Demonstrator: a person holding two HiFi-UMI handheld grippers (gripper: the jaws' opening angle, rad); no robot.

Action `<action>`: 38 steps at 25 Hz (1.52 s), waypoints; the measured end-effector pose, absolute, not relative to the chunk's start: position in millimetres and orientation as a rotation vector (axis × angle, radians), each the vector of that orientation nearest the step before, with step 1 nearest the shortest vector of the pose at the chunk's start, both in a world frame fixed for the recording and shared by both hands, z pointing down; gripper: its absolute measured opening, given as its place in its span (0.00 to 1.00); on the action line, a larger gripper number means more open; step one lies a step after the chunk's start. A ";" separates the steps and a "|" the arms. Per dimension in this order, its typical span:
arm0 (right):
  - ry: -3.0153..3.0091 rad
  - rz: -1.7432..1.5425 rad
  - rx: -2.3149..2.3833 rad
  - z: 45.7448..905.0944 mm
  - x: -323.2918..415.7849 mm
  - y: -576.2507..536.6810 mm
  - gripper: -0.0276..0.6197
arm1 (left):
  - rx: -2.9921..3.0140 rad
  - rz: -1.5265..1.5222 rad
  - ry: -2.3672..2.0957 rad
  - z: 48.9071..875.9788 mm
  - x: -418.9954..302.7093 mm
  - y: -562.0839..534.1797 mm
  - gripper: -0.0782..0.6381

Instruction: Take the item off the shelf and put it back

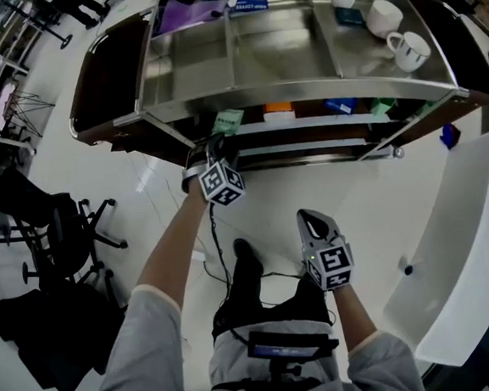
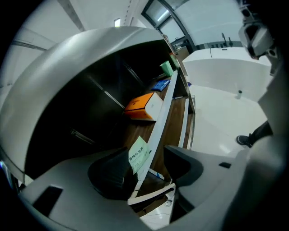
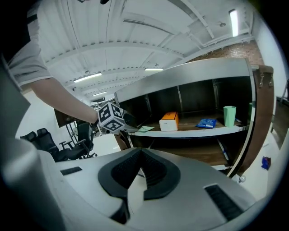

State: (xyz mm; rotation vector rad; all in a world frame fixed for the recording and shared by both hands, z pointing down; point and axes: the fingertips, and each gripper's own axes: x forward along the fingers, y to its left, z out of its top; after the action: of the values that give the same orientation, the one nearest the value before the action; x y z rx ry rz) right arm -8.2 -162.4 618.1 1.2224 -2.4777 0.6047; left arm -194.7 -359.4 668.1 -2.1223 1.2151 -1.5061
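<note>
On the cart's middle shelf (image 1: pixel 306 124) a pale green packet (image 1: pixel 228 119) lies at the left end, near the front edge. My left gripper (image 1: pixel 217 143) is at that edge. In the left gripper view its jaws stand wide apart, open (image 2: pixel 146 155), with the green packet (image 2: pixel 138 154) lying between them and no pad pressing on it. My right gripper (image 1: pixel 313 220) hangs lower and nearer to me, away from the shelf. Its pads (image 3: pixel 151 171) meet with nothing between them, so it is shut. The right gripper view shows the packet (image 3: pixel 145 129) beside the left marker cube (image 3: pixel 110 117).
An orange and white box (image 3: pixel 169 121), a blue packet (image 3: pixel 206 122) and a green cup (image 3: pixel 229 115) stand further along the same shelf. Three white mugs (image 1: pixel 408 48) and a purple sheet (image 1: pixel 188 15) are on the steel top. Office chair (image 1: pixel 51 224) at left, white table (image 1: pixel 469 239) at right.
</note>
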 end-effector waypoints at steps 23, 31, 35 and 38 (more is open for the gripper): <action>-2.381 0.635 1.229 704.4 -39.7 -271.5 0.06 | -2.039 -1.609 1.085 734.6 -207.8 -426.6 0.48; -2.385 0.620 1.189 710.3 -50.2 -282.0 0.06 | -2.069 -1.640 0.997 737.8 -197.0 -420.8 0.35; -2.369 0.618 1.185 716.1 -46.8 -278.8 0.06 | -2.045 -1.632 0.973 741.8 -193.3 -412.3 0.21; -2.364 0.620 1.187 716.7 -43.3 -276.8 0.06 | -2.052 -1.626 0.972 740.1 -193.0 -409.8 0.16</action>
State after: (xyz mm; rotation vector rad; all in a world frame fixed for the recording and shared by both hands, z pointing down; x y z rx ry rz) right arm -43.3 -276.8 716.7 1.1872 -2.3644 0.6198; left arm -193.0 -409.8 740.1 -2.0516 0.9721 -1.6257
